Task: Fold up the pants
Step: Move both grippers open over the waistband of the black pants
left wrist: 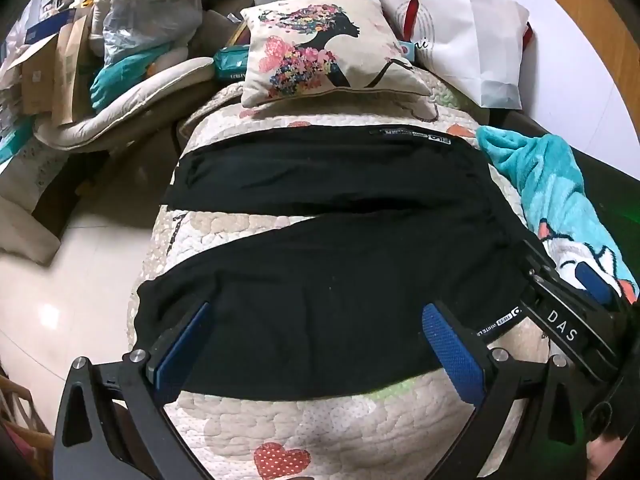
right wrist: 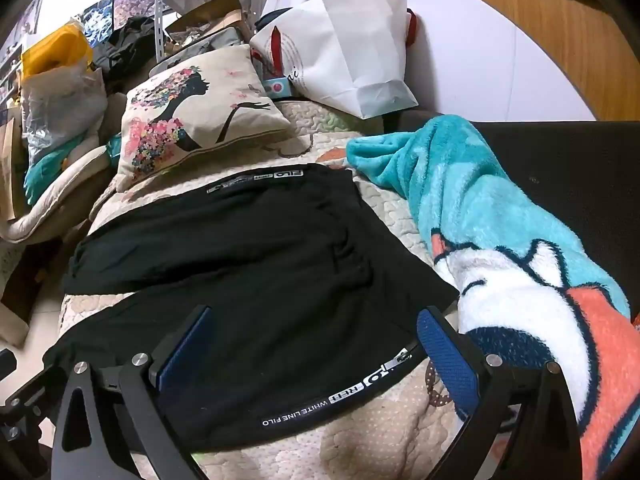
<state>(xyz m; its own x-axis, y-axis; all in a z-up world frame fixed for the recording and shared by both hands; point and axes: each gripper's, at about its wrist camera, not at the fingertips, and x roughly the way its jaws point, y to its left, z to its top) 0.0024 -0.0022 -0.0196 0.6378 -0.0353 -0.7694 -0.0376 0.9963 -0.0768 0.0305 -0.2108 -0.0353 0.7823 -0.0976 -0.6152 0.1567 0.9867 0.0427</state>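
Left tongs agape over pants

Bare quilted cover is left open on the near side of the black pants, and a narrow bare wedge is seen between the two legs at the left. The right flank is hemmed in by a heaped teal fleece blanket. The far edge is blocked by a printed cushion and a white paper bag. To the left, bare floor lies beyond the bed edge, bordered by piled boxes and bags.
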